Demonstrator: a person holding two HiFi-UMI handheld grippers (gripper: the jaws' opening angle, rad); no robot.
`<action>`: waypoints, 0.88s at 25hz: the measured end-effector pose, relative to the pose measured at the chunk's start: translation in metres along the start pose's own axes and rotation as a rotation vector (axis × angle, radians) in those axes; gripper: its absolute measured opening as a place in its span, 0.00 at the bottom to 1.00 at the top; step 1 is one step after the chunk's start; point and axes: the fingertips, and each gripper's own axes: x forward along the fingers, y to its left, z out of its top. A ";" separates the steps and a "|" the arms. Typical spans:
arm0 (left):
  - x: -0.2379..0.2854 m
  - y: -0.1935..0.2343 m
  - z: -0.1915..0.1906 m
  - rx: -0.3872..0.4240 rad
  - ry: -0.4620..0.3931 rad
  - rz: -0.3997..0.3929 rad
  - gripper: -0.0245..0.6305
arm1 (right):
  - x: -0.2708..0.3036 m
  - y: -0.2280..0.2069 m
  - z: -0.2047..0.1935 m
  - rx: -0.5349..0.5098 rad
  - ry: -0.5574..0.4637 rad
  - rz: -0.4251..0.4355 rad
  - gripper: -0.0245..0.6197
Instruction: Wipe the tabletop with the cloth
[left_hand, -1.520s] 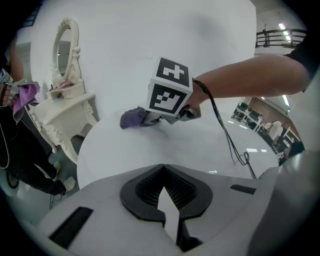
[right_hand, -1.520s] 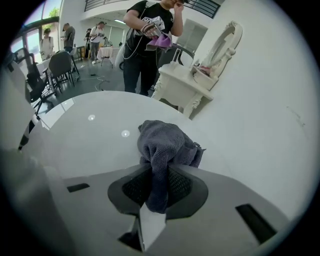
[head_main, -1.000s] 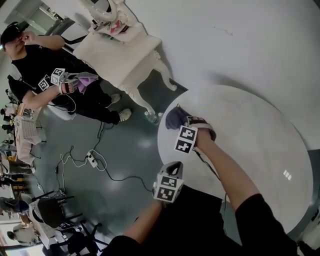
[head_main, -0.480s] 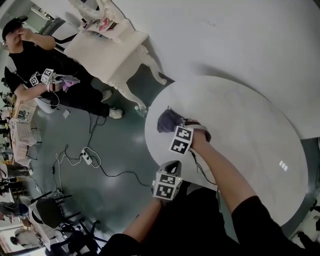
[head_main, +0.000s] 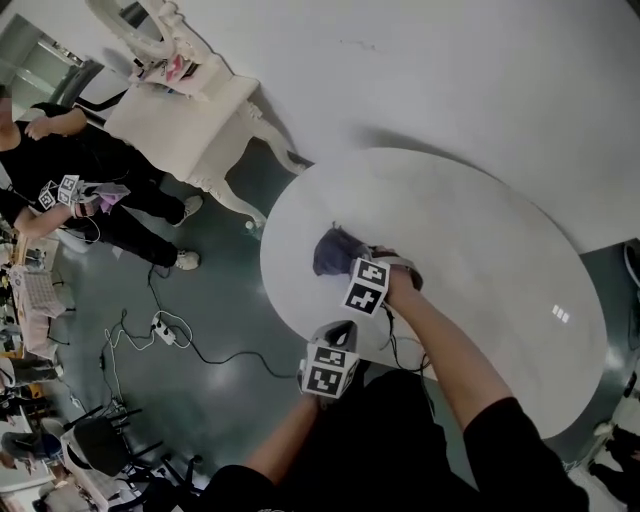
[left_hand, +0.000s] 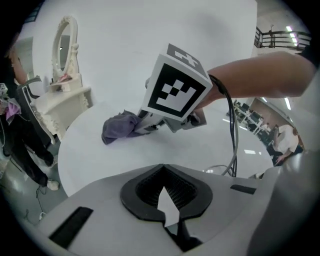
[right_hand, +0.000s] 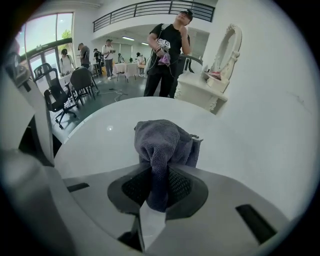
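A purple-grey cloth lies bunched on the round white tabletop near its left side. My right gripper is shut on the cloth, a fold of it pinched between the jaws, and presses it on the table. My left gripper hangs at the table's near edge, shut with nothing in it, pointing toward the right gripper.
An ornate white dressing table with an oval mirror stands beyond the table's left. A person in black with grippers stands further left. Cables and a power strip lie on the green floor. Chairs stand farther off.
The right gripper has dragged the cloth inward from the table's left rim, so more tabletop shows to its left. The left gripper has held by the near edge.
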 end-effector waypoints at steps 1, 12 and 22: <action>0.002 -0.005 0.002 0.014 0.002 -0.007 0.05 | -0.004 0.000 -0.008 0.013 -0.003 -0.001 0.12; 0.023 -0.069 0.017 0.152 0.023 -0.080 0.05 | -0.053 0.010 -0.094 0.134 -0.001 -0.059 0.12; 0.037 -0.143 0.021 0.311 0.053 -0.192 0.05 | -0.104 0.023 -0.175 0.267 0.037 -0.142 0.12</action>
